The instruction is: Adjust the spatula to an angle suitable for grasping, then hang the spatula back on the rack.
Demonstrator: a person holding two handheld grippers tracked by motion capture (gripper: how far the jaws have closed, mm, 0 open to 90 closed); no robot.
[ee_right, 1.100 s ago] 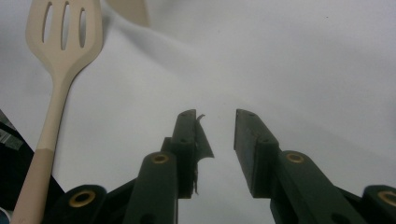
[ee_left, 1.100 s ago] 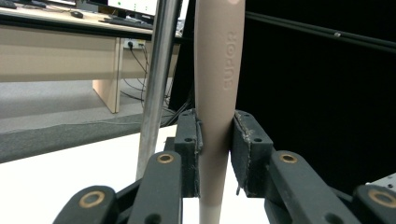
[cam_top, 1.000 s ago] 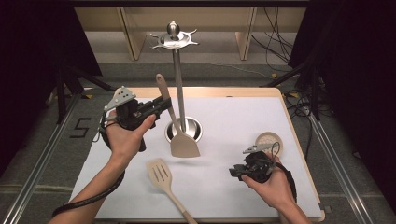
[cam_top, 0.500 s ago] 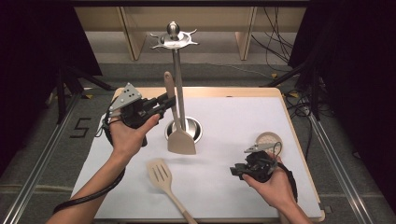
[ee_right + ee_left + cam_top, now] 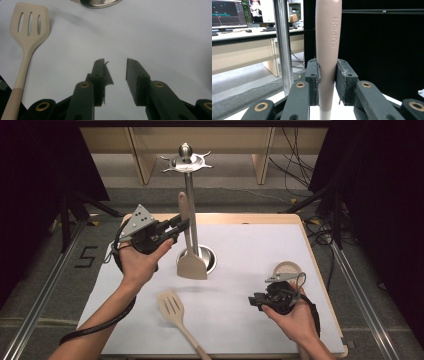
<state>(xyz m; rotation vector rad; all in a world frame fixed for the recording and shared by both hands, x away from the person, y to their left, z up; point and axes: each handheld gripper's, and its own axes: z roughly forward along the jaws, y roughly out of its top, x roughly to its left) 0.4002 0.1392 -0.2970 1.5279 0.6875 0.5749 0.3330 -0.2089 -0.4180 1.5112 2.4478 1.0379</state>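
A steel utensil stand (image 5: 190,210) with hooks on top rises from a round base (image 5: 204,261) at the table's middle. My left gripper (image 5: 182,226) is shut on the handle of a beige solid spatula (image 5: 192,266), holding it nearly upright beside the pole, blade down over the base. In the left gripper view both pads press the handle (image 5: 327,45), and the pole (image 5: 283,45) stands just left of it. A beige slotted spatula (image 5: 172,307) lies flat on the white sheet. My right gripper (image 5: 255,301) rests open at the front right; its jaws have just been opening with nothing between them, and the slotted spatula (image 5: 27,27) lies to their left.
A small round tan disc (image 5: 287,269) sits near the table's right edge, just behind my right hand. The white sheet (image 5: 240,245) covers the wooden table. Dark drapes and metal rails flank both sides.
My left gripper has carried the solid spatula up and a little rightward toward the pole, bringing it more upright. The right hand and the slotted spatula stay put.
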